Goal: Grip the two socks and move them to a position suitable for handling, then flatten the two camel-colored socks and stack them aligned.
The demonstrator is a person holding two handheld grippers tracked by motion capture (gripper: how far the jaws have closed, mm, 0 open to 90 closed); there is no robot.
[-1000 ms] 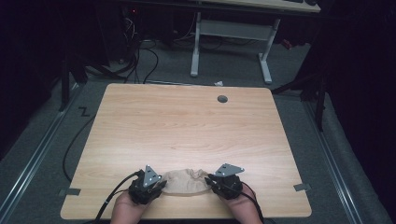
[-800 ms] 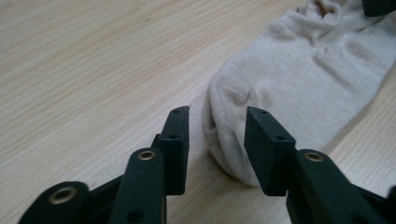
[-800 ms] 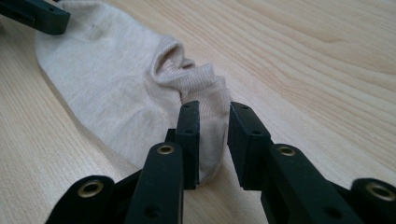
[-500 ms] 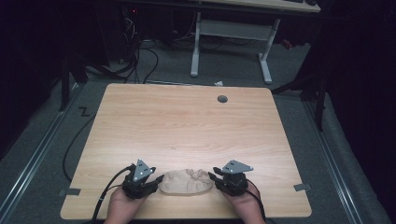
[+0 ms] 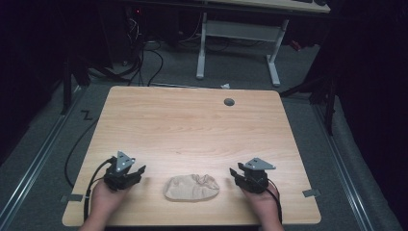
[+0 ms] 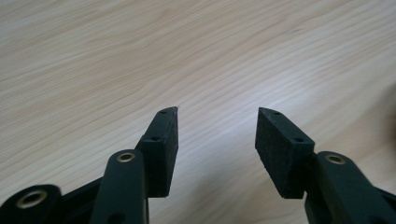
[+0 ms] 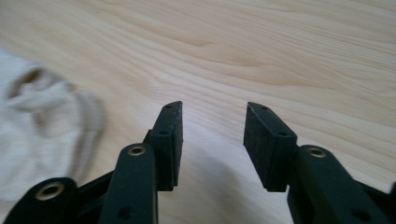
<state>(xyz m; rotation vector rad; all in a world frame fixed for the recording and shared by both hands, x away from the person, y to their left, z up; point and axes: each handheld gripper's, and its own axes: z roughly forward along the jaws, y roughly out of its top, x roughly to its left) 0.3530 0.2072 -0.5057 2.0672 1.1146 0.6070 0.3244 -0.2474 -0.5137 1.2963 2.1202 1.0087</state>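
Both of your grippers, left and right, have just been opening with nothing between them, flanking the beige cloth untouched on the table.

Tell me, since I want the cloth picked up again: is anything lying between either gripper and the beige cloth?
Nothing visible. The cloth lies alone near the table's front edge, with bare wood between it and the left gripper and the right gripper. Both grippers have just been opening, with nothing between their jaws.
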